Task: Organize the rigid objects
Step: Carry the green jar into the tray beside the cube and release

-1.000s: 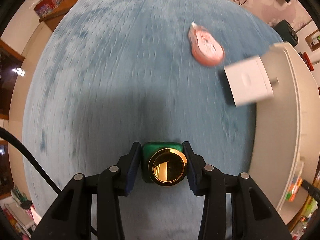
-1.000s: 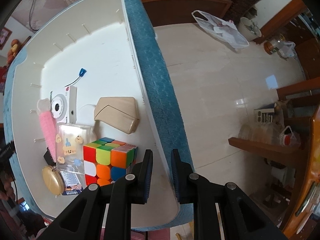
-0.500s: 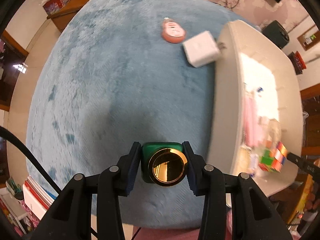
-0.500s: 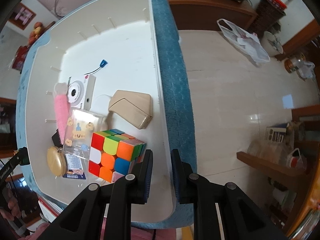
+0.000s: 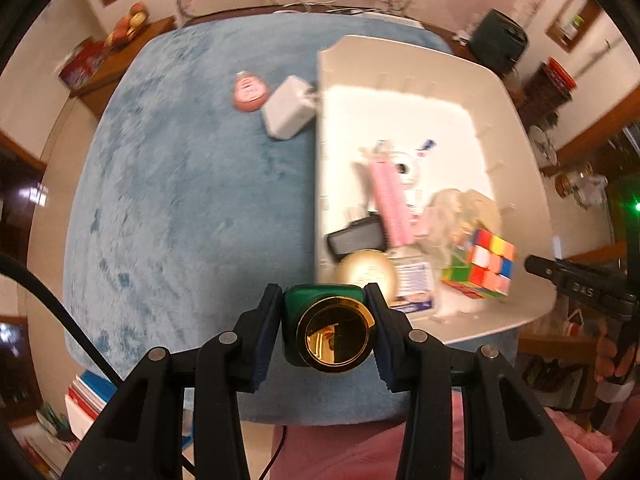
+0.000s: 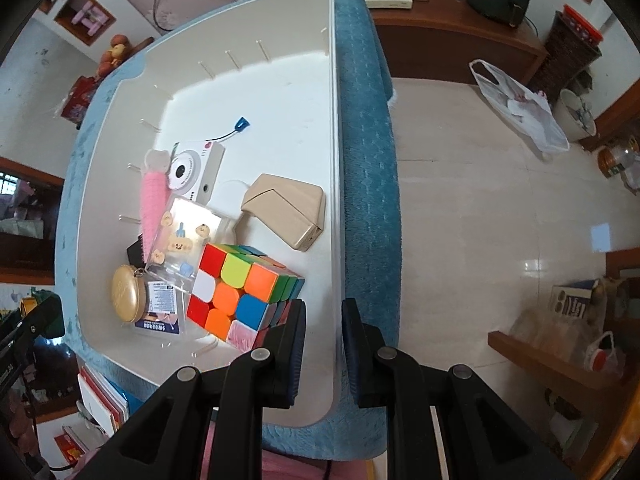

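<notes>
My left gripper (image 5: 325, 334) clamps the green bottle (image 5: 323, 312) by its flat sides; it is stiff, probably glass, slippery. My right gripper (image 6: 323, 326) is narrow, empty.

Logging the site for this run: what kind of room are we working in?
Probably a home living room: a blue plush-covered table, a wooden sideboard along the wall, and a fruit bowl on a side cabinet.
</notes>
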